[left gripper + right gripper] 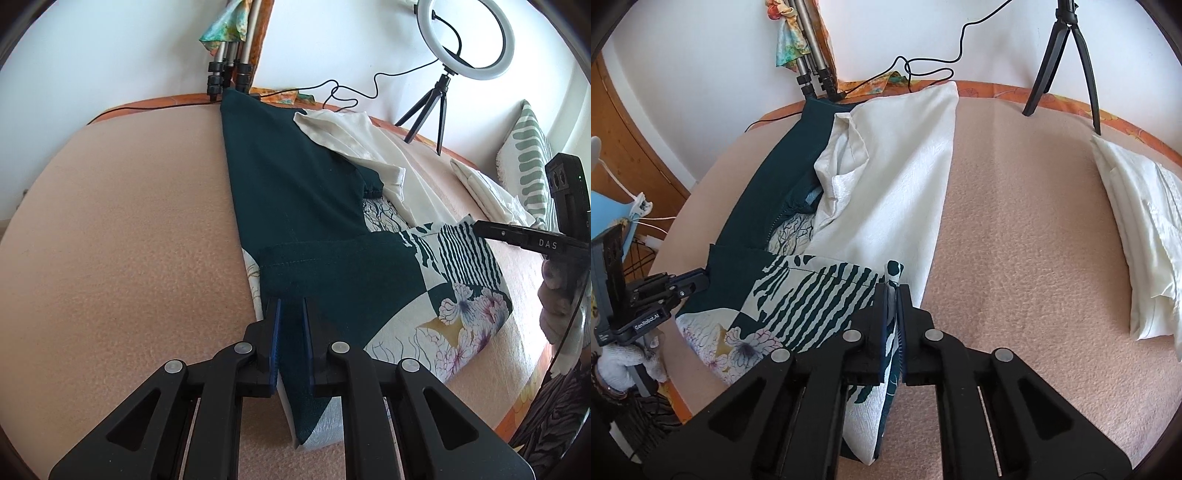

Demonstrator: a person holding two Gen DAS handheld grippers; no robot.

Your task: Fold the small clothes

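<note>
A dark green garment with a white floral and striped print (314, 206) lies stretched on the pink blanket (122, 236). Its near part is doubled back over itself. My left gripper (291, 306) is shut on the garment's left near corner. My right gripper (892, 291) is shut on the striped right corner (827, 291) of the same garment. Each gripper shows in the other's view, the right one (480, 225) at the far right and the left one (701, 282) at the far left. A white garment (886, 177) lies partly over the green one's far right side.
A folded white cloth (1137, 236) lies at the right of the bed. A ring light on a small tripod (461, 55) stands at the back with its cable. Tripod legs (229, 70) stand at the back edge. A striped pillow (528, 166) is at the far right.
</note>
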